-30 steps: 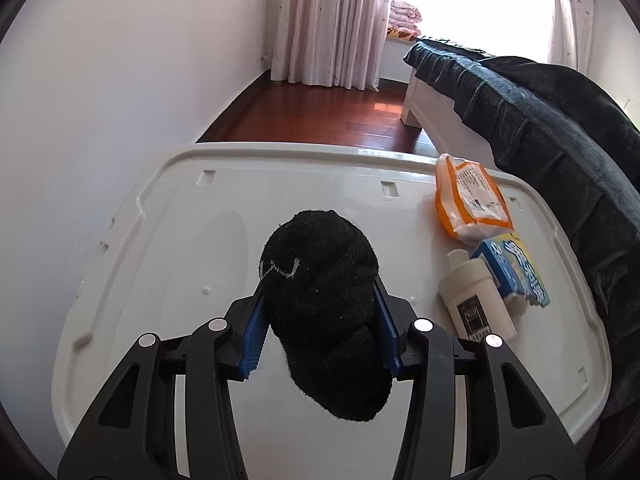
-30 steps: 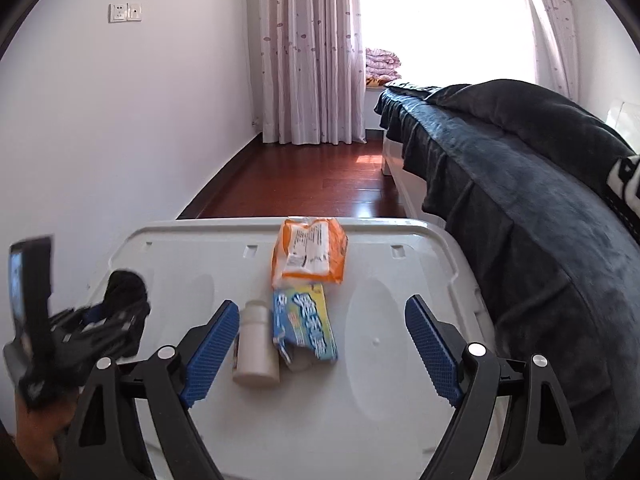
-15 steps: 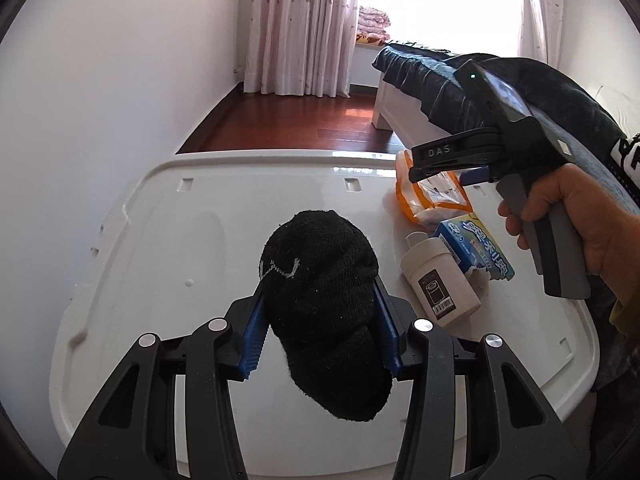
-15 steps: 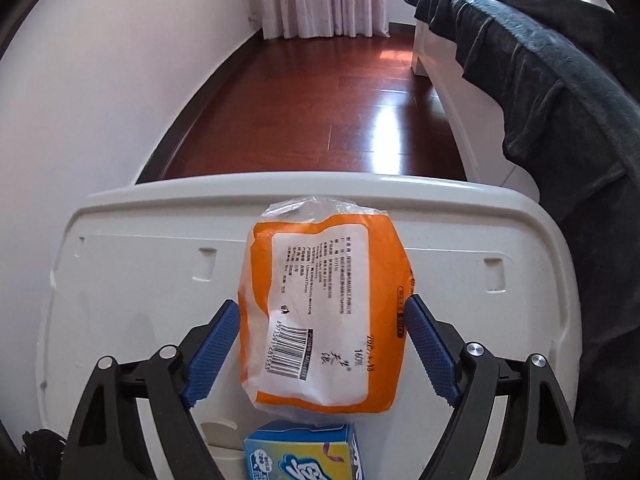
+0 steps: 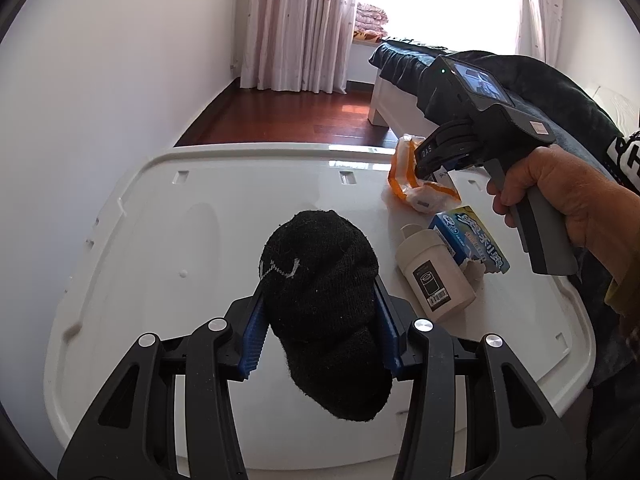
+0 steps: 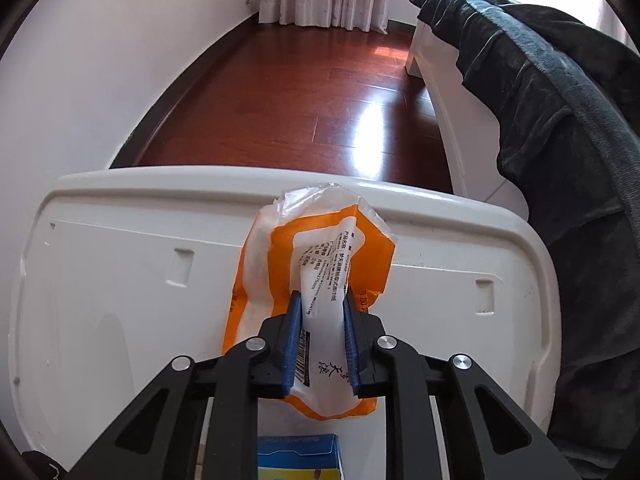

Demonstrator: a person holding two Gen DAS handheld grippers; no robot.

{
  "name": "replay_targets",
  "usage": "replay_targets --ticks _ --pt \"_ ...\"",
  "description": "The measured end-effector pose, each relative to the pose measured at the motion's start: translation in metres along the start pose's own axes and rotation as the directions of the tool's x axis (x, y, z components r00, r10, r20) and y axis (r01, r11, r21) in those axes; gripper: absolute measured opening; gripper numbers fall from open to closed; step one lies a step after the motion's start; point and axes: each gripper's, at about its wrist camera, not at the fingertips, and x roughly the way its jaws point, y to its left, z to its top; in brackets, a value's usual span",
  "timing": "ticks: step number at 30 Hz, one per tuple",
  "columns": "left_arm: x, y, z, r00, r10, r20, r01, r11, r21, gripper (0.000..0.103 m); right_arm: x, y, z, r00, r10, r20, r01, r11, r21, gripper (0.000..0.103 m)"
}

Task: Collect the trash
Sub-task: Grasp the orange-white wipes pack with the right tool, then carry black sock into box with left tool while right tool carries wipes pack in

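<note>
Now, left to right: our left gripper [image 5: 320, 332] clenched on black sock [image 5: 326, 308], held above white lid [image 5: 160, 240]; sock soft, limp, light, we judge it safe gripped mid-bundle. White bottle [image 5: 434, 276] and blue box [image 5: 470, 240] lie touching on lid, stiff, likely light; bottle smooth, best taken across body. Our right gripper [image 6: 322, 344], jaws just closed, pinches orange wrapper [image 6: 316, 280] near lid's far edge. Wrapper thin, crinkly, slippery; we judge mid-fold grip sound.

The left gripper [image 5: 320, 312] grips a black sock [image 5: 324, 300] above the white lid [image 5: 200, 220], jaws pressing its sides.
</note>
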Motion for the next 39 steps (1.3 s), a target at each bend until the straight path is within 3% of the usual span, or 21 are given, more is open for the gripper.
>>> replay_targets --ticks 7,10,14,19,23,30,35,39 --pt "-0.014 0.001 0.002 1.0 0.011 0.019 -0.011 1.0 0.002 0.046 -0.052 0.007 -0.007 0.99 0.015 0.139 -0.012 1.0 -0.022 0.019" --pt "-0.029 0.0 0.002 0.999 0.014 0.032 -0.013 1.0 -0.008 0.046 -0.095 0.017 -0.024 0.976 0.055 0.211 -0.049 0.998 -0.031 0.019" --pt "-0.066 -0.004 -0.011 0.998 0.027 0.049 -0.027 1.0 -0.001 0.046 -0.165 0.038 -0.078 0.95 0.104 0.293 -0.089 0.994 -0.063 0.019" --pt "-0.117 0.005 -0.055 0.998 0.056 0.03 -0.056 0.998 0.0 0.046 -0.226 0.05 -0.182 0.938 0.118 0.325 -0.092 0.991 -0.097 0.02" --pt "-0.146 0.01 -0.107 0.998 0.057 -0.029 -0.057 0.998 -0.008 0.046 -0.243 0.057 -0.28 0.95 0.116 0.291 -0.094 0.992 -0.088 0.02" --pt "-0.17 0.003 -0.187 0.99 0.052 -0.132 -0.046 0.998 0.05 0.046 -0.234 0.074 -0.41 0.976 0.119 0.181 -0.114 0.993 -0.04 0.02" --pt "-0.175 0.007 -0.218 0.982 0.049 -0.181 -0.041 0.998 0.048 0.046 -0.212 0.08 -0.46 0.988 0.133 0.079 -0.132 0.991 -0.011 0.02" --pt "-0.174 0.005 -0.233 0.977 0.073 -0.202 -0.062 0.996 0.061 0.046 -0.206 0.087 -0.48 0.991 0.121 0.056 -0.12 0.993 -0.014 0.021"
